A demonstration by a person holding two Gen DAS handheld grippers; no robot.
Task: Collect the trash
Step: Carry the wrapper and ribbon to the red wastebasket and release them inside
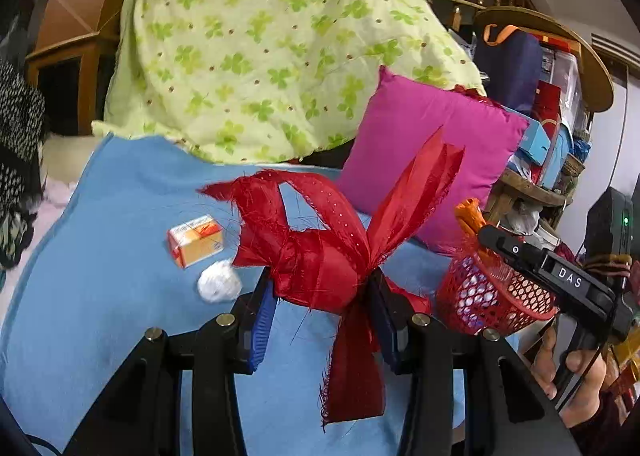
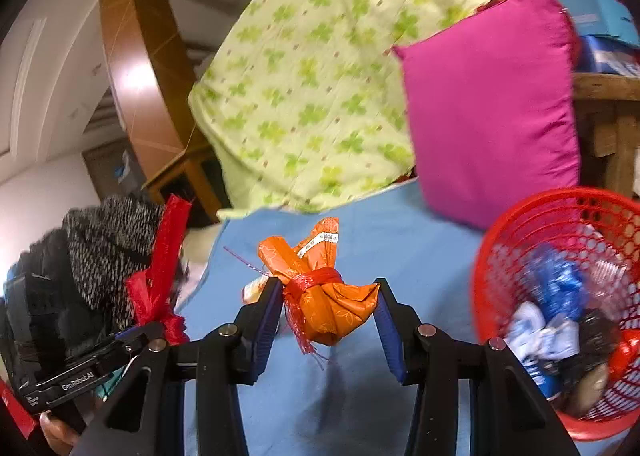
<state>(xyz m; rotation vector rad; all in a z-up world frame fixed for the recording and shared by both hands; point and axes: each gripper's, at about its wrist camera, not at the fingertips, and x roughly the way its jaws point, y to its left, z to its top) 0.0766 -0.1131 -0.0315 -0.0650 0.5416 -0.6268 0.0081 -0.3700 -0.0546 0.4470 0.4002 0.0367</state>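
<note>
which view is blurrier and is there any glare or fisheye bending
Right wrist view is blurrier: the red mesh plastic basket and green clover-print cloth are smeared, and glare sits on the curved brown wooden panel. Left wrist view is sharper: the small orange cardboard box and white crumpled wad look crisp. Both views bend toward dark corners.

Both views are being lit by soft, even indoor light, and only faint shadows are being cast on the blue sheet [image 2: 400,223]. A bright glare patch is being thrown onto the wooden cabinet [image 2: 136,67] in the right wrist view, which is being smeared by motion blur, most clearly at the red basket [image 2: 516,215]. Straight lines are being bent by fisheye distortion, and the corners are being darkened to black.
</note>
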